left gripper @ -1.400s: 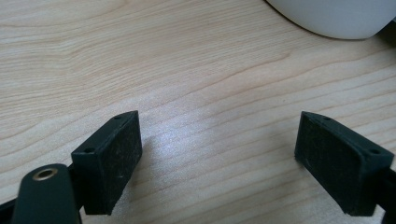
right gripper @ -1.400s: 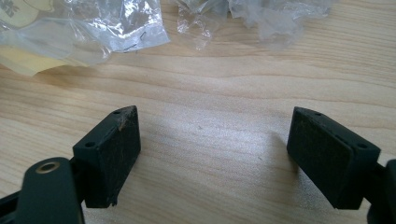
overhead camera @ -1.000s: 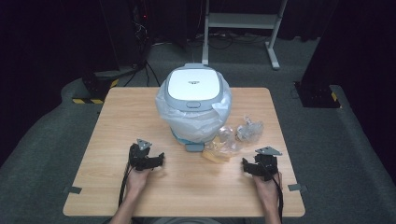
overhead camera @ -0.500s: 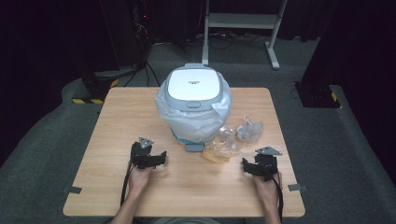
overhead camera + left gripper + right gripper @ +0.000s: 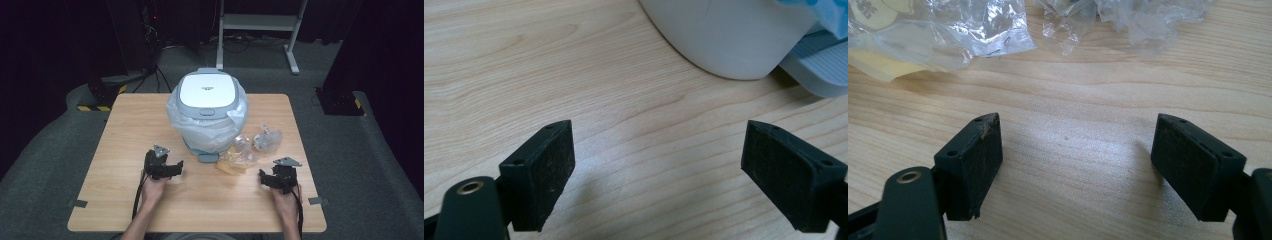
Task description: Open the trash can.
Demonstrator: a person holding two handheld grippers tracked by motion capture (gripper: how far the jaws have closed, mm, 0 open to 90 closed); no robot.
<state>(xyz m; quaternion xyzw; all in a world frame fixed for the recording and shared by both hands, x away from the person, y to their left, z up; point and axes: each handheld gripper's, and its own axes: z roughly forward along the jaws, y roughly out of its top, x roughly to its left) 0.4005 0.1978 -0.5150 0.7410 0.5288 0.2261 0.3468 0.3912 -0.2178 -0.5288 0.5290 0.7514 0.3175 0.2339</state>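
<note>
The nearest work I read here is the crumpled clear plastic wrappers [image 5: 252,147], lying just right of centre in the high view, beside the foot of the lidded white bin [image 5: 207,112]. One wrapper with a yellowish backing [image 5: 908,47] sits in the upper left of the right gripper view, and a second clear, crinkled one [image 5: 1128,17] at the upper middle of that view; both lie loose and flat on the desk [image 5: 125,125], touching nothing of mine.

My right tongs [image 5: 274,179] rest low at the lower right of the high view, jaws wide apart with bare wood between them, pointed up toward the wrappers. I judge they are parked short of the litter so the jaws can close on a raised fold rather than scrape flat film.

My left tongs [image 5: 167,169] sit at the lower left of centre, jaws also spread and empty, aimed at the bin's white base [image 5: 729,40] and its grey-blue foot pedal [image 5: 819,70] in the upper right of the left gripper view. That suits steadying the bin or working the pedal, I think.

The bin's liner bag [image 5: 220,131] billows over the rim and hangs toward the wrappers, so the approach from the right is tight there. The near half of the desk is open wood, with room on both sides before the front edge.
</note>
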